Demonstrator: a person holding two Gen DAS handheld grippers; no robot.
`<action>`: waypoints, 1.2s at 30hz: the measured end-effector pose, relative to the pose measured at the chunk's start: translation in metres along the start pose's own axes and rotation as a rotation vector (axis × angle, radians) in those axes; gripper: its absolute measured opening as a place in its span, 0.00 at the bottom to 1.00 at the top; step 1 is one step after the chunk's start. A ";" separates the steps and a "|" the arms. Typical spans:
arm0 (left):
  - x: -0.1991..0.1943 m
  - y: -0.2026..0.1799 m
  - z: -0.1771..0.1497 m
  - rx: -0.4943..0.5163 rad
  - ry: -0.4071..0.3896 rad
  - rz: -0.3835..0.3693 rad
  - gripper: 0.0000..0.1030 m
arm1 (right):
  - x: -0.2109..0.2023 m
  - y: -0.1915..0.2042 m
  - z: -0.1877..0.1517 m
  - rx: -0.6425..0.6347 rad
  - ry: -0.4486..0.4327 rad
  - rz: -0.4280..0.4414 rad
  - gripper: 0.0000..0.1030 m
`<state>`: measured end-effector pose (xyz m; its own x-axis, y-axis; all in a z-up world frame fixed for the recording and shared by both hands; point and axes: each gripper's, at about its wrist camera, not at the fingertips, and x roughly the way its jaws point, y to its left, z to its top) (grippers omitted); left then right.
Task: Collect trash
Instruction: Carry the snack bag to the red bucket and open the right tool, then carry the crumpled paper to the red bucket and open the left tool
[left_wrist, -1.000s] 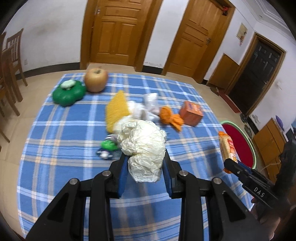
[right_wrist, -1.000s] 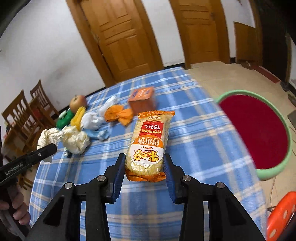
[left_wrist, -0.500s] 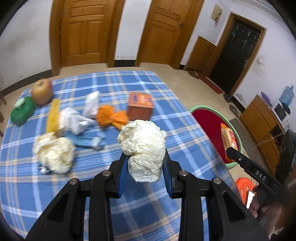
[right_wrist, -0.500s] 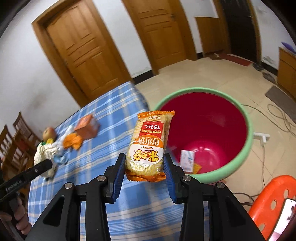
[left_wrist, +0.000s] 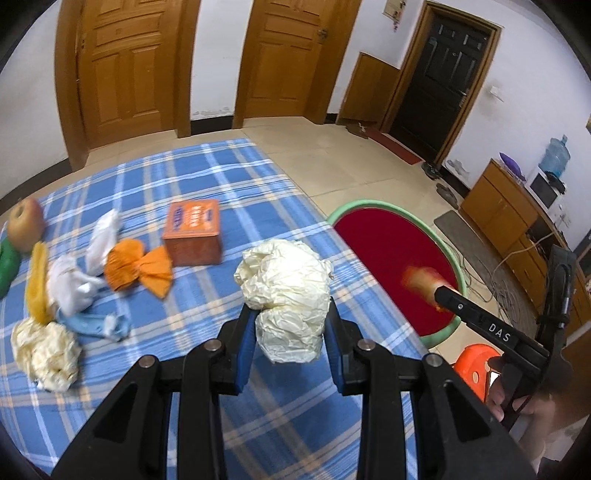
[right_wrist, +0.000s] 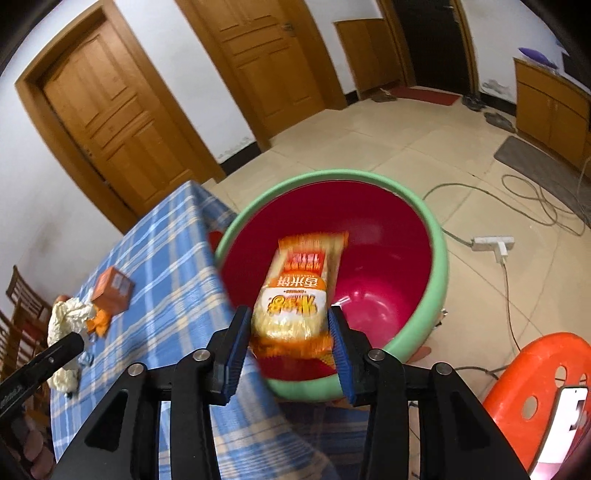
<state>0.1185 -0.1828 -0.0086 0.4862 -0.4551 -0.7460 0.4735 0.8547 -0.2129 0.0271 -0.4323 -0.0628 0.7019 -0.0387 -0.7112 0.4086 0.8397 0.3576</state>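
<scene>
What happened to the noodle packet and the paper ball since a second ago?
The right gripper carried the noodle packet off the table to above the red tub. Its fingers are opening and the packet, blurred, is slipping out between them. The left gripper swung toward the tub too, and is clamped on the crumpled paper ball as before. The orange box and the other scraps stayed on the blue cloth.

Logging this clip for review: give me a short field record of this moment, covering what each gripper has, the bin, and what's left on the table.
left gripper: shut on crumpled paper ball, over the table
right gripper: jaws opening, snack packet between them, blurred, above the bin
bin: red inside, green rim, on the floor beside the table
left on table: orange box, orange wrapper, second paper ball, apple
</scene>
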 end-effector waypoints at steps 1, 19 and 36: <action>0.003 -0.004 0.002 0.008 0.003 -0.005 0.33 | 0.000 -0.003 0.001 0.008 -0.002 -0.004 0.44; 0.054 -0.067 0.020 0.127 0.058 -0.078 0.33 | -0.031 -0.039 0.012 0.096 -0.088 0.007 0.44; 0.097 -0.100 0.021 0.153 0.121 -0.106 0.55 | -0.034 -0.071 0.011 0.172 -0.095 -0.016 0.44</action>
<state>0.1338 -0.3176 -0.0467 0.3403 -0.4995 -0.7967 0.6276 0.7516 -0.2032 -0.0192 -0.4962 -0.0579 0.7434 -0.1089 -0.6600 0.5078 0.7341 0.4508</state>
